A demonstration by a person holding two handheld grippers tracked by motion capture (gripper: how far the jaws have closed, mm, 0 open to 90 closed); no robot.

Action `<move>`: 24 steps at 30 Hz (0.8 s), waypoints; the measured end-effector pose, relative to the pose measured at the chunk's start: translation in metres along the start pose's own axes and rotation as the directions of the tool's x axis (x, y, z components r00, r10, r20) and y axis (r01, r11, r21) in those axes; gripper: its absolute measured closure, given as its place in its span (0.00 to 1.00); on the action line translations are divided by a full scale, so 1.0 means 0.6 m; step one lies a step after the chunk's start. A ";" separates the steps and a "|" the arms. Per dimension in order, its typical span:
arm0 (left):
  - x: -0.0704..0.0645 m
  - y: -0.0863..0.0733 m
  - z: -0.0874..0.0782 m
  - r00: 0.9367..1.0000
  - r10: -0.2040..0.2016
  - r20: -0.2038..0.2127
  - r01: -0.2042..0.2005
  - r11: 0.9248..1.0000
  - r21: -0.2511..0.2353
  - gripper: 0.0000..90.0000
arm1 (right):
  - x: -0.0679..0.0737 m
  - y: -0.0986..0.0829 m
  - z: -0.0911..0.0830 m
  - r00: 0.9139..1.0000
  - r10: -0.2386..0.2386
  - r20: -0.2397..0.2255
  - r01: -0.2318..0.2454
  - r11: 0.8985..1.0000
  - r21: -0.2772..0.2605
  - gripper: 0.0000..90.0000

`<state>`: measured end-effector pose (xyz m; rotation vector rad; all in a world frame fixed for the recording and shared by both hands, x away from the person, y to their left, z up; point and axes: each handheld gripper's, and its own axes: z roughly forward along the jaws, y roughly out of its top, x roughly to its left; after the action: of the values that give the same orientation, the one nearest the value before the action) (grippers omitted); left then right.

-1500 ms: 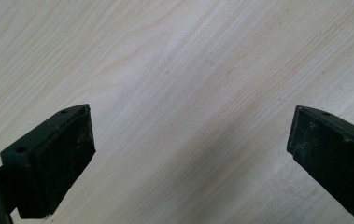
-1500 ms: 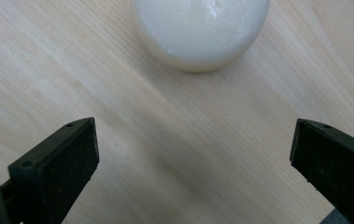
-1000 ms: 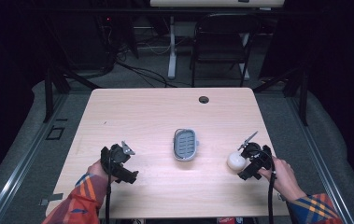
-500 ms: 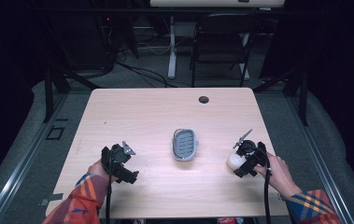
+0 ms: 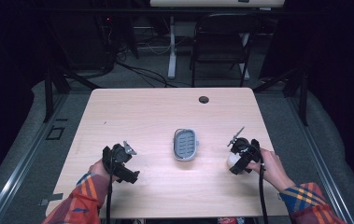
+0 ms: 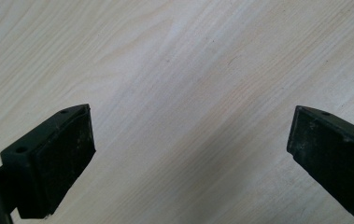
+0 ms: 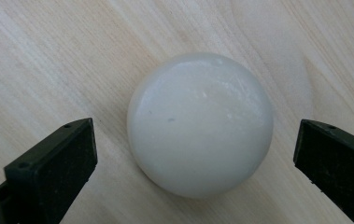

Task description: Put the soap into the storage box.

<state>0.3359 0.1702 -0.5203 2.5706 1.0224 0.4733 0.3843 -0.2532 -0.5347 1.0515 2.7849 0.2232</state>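
The smooth white rounded soap-like lump (image 7: 200,125) lies on the pale wooden bench (image 5: 142,116), right of the grey oval slotted dish (image 5: 185,144). It sits centred between the right claw (image 7: 195,154) jaws, spread wide, apparently untouched. The left claw (image 6: 191,149), also wide, holds nothing.

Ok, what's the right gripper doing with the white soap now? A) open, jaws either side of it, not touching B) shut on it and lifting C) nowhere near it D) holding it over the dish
A: in the right gripper view the jaws of the right gripper stand wide apart, with the soap lying on the table between them and gaps on both sides.
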 end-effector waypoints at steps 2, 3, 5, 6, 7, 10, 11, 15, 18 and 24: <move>0.000 0.000 0.000 1.000 0.000 0.001 0.000 1.000 0.000 0.01 | -0.002 0.004 0.002 1.000 -0.009 0.002 0.009 1.000 0.006 0.00; 0.000 0.001 0.001 1.000 -0.001 0.001 0.001 1.000 0.000 0.01 | -0.003 0.007 0.002 1.000 -0.015 0.003 0.015 1.000 0.012 0.00; 0.000 0.001 0.001 1.000 0.002 0.002 -0.002 1.000 -0.001 0.01 | -0.004 0.010 0.006 1.000 -0.003 0.010 0.003 1.000 0.015 0.00; 0.000 0.002 0.001 1.000 0.004 0.003 -0.004 1.000 -0.001 0.01 | -0.007 0.013 0.009 1.000 -0.013 0.006 0.013 0.999 0.039 0.00; 0.000 0.002 0.001 1.000 0.004 0.003 -0.004 1.000 -0.001 0.01 | -0.005 0.012 0.016 1.000 0.017 -0.006 -0.017 1.000 0.015 0.00; 0.000 0.004 0.003 1.000 0.005 0.006 -0.005 1.000 -0.002 0.01 | -0.005 0.013 0.019 1.000 0.005 -0.010 -0.005 0.999 0.043 0.04; 0.000 0.004 0.003 1.000 0.005 0.006 -0.005 1.000 -0.002 0.01 | -0.005 0.013 0.019 1.000 0.005 -0.010 -0.005 0.999 0.043 0.04; 0.000 0.005 0.002 1.000 0.007 0.003 -0.007 1.000 -0.006 0.01 | -0.005 0.014 0.021 1.000 -0.007 -0.013 0.007 0.997 0.072 0.16; -0.001 0.007 0.004 1.000 0.012 0.007 -0.012 1.000 -0.005 0.01 | -0.005 0.011 0.024 1.000 0.006 -0.028 -0.004 0.998 0.069 0.20; -0.001 0.006 0.002 1.000 0.011 0.006 -0.011 1.000 -0.008 0.01 | -0.002 0.012 0.025 1.000 0.000 -0.006 0.001 0.997 0.073 0.26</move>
<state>0.3381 0.1672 -0.5199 2.5709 1.0025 0.4709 0.3926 -0.2473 -0.5479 1.0678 2.8181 0.1258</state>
